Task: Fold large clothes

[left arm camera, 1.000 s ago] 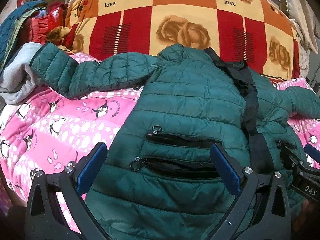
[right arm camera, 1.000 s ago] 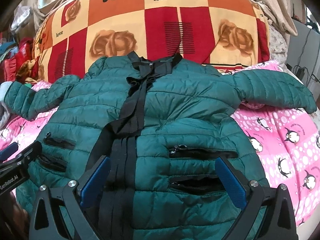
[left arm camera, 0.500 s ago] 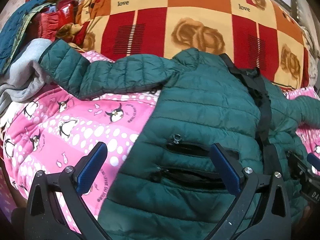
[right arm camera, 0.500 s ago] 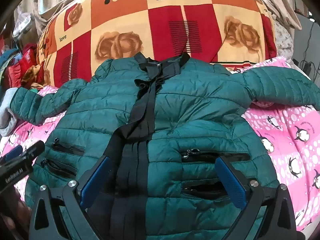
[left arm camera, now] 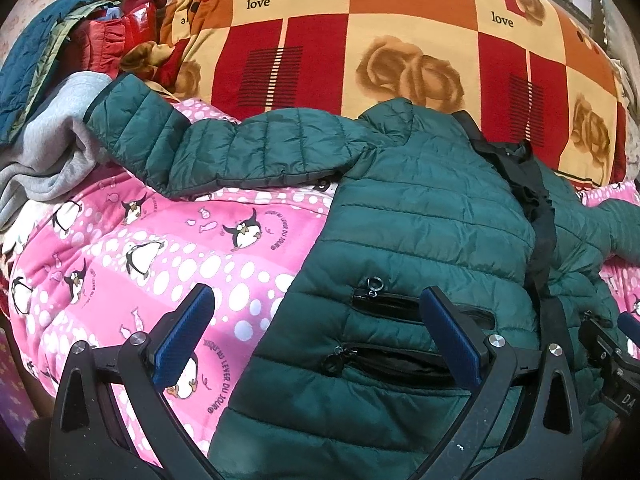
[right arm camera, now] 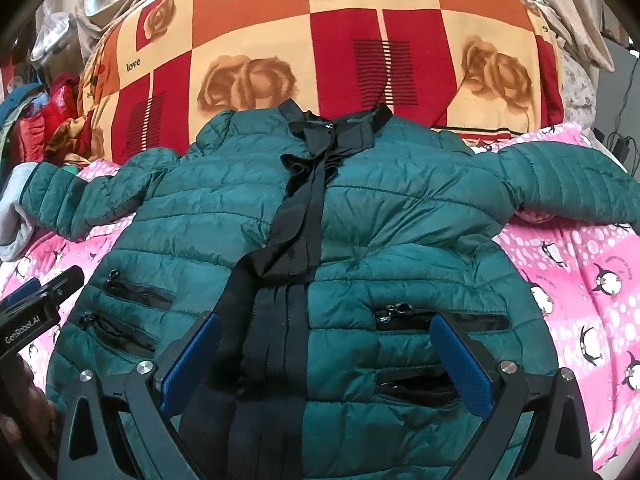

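Observation:
A dark green quilted jacket [right arm camera: 400, 216] lies front up on the pink penguin bedspread [left arm camera: 120, 248], both sleeves spread wide and black trim [right arm camera: 296, 208] running down its middle. My left gripper [left arm camera: 316, 320] hovers open over the jacket's left hem edge, one finger above the bedspread, the other above the zip pockets [left arm camera: 384, 304]. The left sleeve [left arm camera: 224, 148] stretches away to the left. My right gripper [right arm camera: 326, 344] is open over the lower front, straddling the black trim and the right pocket [right arm camera: 440, 320]. Neither holds anything.
A big orange-and-red rose quilt [left arm camera: 380, 40] is heaped behind the jacket. A grey garment [left arm camera: 44, 152] and a pile of red and blue clothes [left arm camera: 80, 36] sit at the far left. The other gripper's tip [right arm camera: 36, 312] shows at the left edge.
My left gripper has slid left, so more pink bedspread and the left sleeve show. The right gripper has edged closer over the jacket's lower front. Both stay open.

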`<action>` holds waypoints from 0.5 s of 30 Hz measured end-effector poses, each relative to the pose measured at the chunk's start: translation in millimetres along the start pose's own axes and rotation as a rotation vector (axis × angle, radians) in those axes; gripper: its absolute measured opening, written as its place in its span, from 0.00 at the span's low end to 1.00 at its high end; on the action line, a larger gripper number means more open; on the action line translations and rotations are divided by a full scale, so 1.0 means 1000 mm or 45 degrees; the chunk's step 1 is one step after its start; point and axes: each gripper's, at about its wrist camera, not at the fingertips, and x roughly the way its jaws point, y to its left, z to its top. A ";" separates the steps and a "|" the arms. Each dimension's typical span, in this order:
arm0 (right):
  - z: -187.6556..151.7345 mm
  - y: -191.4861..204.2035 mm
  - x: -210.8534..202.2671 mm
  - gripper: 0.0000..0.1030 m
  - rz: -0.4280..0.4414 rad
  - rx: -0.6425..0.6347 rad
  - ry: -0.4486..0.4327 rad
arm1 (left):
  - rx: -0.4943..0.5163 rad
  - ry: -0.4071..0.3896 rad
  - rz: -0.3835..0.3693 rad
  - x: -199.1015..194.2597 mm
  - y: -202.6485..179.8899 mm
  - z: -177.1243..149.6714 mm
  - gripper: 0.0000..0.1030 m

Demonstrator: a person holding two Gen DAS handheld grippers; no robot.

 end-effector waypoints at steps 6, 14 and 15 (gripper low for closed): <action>0.000 0.000 0.007 1.00 -0.023 -0.027 0.071 | -0.008 -0.009 0.012 0.003 0.005 0.001 1.00; -0.001 0.001 0.008 1.00 -0.012 -0.022 0.058 | -0.013 0.006 0.057 0.009 0.013 0.007 1.00; -0.001 0.001 0.008 1.00 -0.012 -0.023 0.056 | -0.020 0.005 0.063 0.010 0.015 0.009 1.00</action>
